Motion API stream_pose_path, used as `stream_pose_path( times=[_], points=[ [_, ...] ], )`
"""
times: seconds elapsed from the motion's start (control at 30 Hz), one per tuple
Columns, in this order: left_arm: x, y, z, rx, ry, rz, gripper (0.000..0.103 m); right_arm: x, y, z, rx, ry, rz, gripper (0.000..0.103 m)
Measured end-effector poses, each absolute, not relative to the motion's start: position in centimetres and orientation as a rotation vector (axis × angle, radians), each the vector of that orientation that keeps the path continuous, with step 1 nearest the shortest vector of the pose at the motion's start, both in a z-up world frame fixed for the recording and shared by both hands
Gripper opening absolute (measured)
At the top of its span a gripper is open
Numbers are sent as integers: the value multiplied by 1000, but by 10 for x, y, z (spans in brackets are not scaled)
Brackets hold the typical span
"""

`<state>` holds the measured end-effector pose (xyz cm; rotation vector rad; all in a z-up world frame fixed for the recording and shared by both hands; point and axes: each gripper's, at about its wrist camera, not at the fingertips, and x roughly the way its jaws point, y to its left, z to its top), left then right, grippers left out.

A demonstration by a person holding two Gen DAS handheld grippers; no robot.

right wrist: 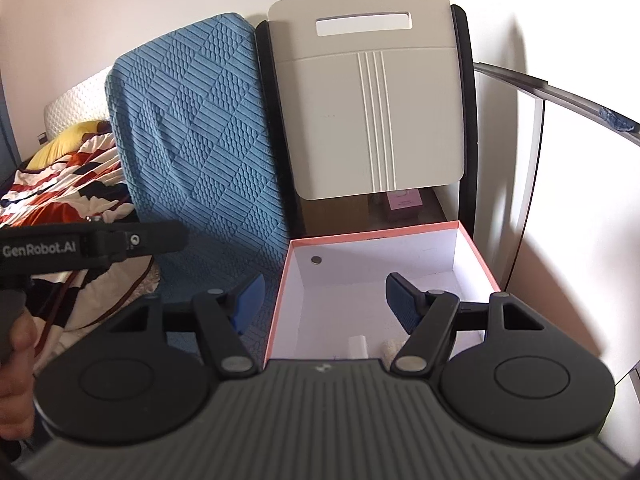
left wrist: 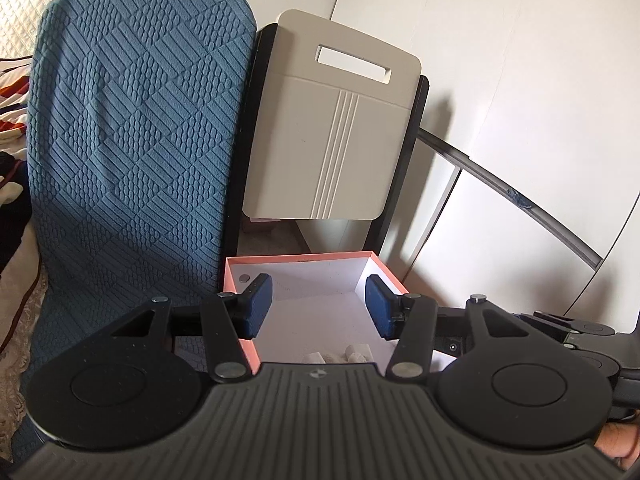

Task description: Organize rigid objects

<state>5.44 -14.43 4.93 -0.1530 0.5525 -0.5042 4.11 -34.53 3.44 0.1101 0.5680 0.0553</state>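
An open box with a pink rim (left wrist: 300, 257) (right wrist: 376, 232) and a white inside stands in front of both tools. Small white items (left wrist: 352, 350) (right wrist: 357, 346) lie at its near end, mostly hidden behind the tool bodies. My left gripper (left wrist: 320, 306) hovers above the box, open, with nothing between its blue pads (left wrist: 258, 306). My right gripper (right wrist: 326, 304) is open too and holds nothing; its left pad (right wrist: 248, 304) hangs outside the box's left wall and its right pad over the inside. The left tool's black body (right wrist: 80, 246) shows at the left of the right wrist view, held by a hand (right wrist: 16, 344).
A blue textured cushion (left wrist: 132, 120) (right wrist: 200, 140) leans just left of the box. Behind the box stands a beige panel with a handle slot (left wrist: 336, 120) (right wrist: 372, 104) in a black frame. A small pink carton (right wrist: 404, 204) sits under it. Patterned bedding (right wrist: 60, 188) lies far left, a white wall to the right.
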Motion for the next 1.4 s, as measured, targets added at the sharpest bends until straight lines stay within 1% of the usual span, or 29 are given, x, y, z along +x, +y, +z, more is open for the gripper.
stream_pose_path(
  times=[0.2,0.37,0.6,0.97,1.4],
  points=[
    [39,-134,49,-135,533,-485,58,17,-333,28,165,583,34,70],
    [28,-122,47,-125,530,-487,58,0,-326,19,149,612,12,70],
    [11,-110,31,-125,564,-497,58,-17,-320,11,142,639,-21,70],
    [6,-98,-7,-118,638,-478,58,-27,-304,-6,133,684,-36,70],
    [7,-90,-14,-135,646,-445,59,-29,-305,-15,129,708,-58,70]
  ],
)
